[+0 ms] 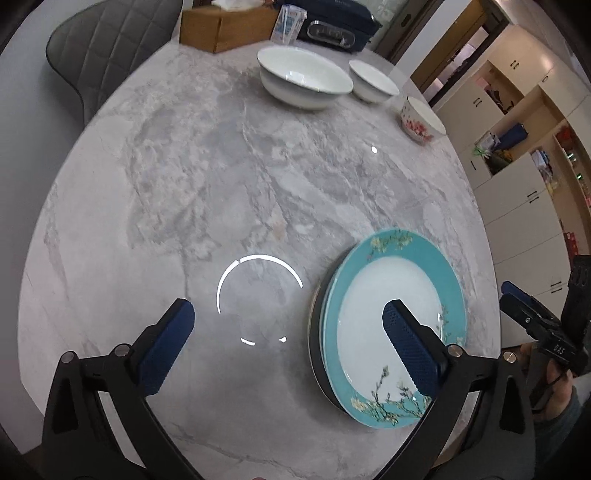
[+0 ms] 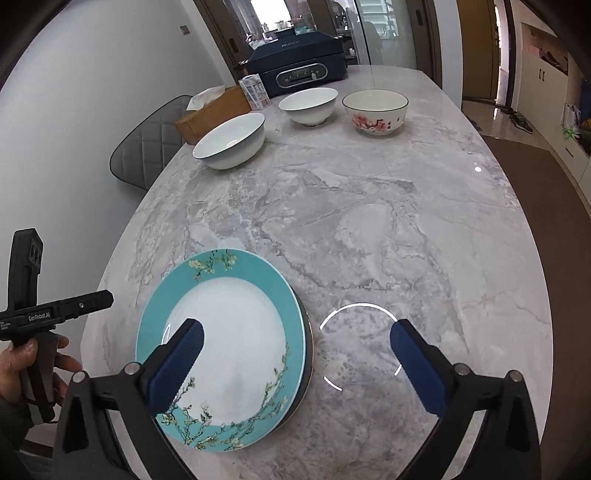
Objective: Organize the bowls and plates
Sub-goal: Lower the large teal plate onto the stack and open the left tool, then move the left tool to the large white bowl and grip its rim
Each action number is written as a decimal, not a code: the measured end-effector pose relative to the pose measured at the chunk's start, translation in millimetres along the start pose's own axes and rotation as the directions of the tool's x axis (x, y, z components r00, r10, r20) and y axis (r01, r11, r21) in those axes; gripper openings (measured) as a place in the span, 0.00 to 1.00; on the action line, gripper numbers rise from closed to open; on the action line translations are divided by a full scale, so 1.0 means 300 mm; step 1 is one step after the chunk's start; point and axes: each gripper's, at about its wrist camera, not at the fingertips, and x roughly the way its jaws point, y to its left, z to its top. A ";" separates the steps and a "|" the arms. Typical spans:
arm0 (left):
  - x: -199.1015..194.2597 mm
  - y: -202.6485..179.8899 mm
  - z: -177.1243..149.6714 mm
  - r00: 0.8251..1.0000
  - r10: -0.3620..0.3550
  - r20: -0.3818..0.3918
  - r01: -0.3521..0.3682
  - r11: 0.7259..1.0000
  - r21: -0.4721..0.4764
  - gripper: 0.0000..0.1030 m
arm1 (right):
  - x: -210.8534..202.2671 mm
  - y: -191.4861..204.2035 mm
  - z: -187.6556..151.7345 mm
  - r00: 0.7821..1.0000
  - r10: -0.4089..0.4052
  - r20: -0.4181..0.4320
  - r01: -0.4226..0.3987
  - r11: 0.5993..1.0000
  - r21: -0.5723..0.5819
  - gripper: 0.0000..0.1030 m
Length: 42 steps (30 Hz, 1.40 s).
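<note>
1. Left wrist view: the letters "DAS" were read on the right gripper (image 1: 517, 314), seen at the right edge in a hand (image 1: 554, 384). The left gripper (image 1: 284, 332) was held over the marble bench (image 1: 207, 177), its jaws wide apart and clamped on nothing.
2. A teal-rimmed plate (image 1: 388, 295) lay stacked on a darker plate (image 1: 314, 332) beneath the right finger. Far off stood a large white bowl (image 1: 303, 75), a smaller white bowl (image 1: 373, 81) and a flowered bowl (image 1: 419, 118), all empty. Behind them a tissue box (image 1: 225, 27) and a dark appliance (image 1: 332, 26) were seen.
3. Right wrist view: "GenRobot.AI" was read on the left gripper (image 2: 59, 312). The right gripper (image 2: 295, 354) was held with jaws wide apart, nothing between them; the teal-rimmed plate (image 2: 236, 325) lay under its left finger.
</note>
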 end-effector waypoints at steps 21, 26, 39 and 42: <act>0.156 0.119 0.721 0.977 0.178 0.118 -0.164 0.980 -0.115 1.00 | 0.335 0.037 0.768 0.992 0.122 0.014 -0.122 0.992 -0.003 1.00; 0.318 0.109 0.910 0.976 0.197 0.089 -0.194 0.980 -0.044 1.00 | 0.536 0.080 0.870 0.984 0.159 -0.085 -0.157 0.987 0.026 0.95; 0.604 0.119 1.060 0.983 0.183 0.012 -0.182 0.983 -0.020 0.96 | 0.789 0.104 0.936 0.979 0.163 -0.124 -0.156 0.985 0.069 0.74; 0.621 0.130 1.058 0.985 0.169 0.011 -0.169 0.985 -0.034 0.89 | 0.813 0.110 0.944 0.977 0.163 -0.135 -0.156 0.986 0.061 0.73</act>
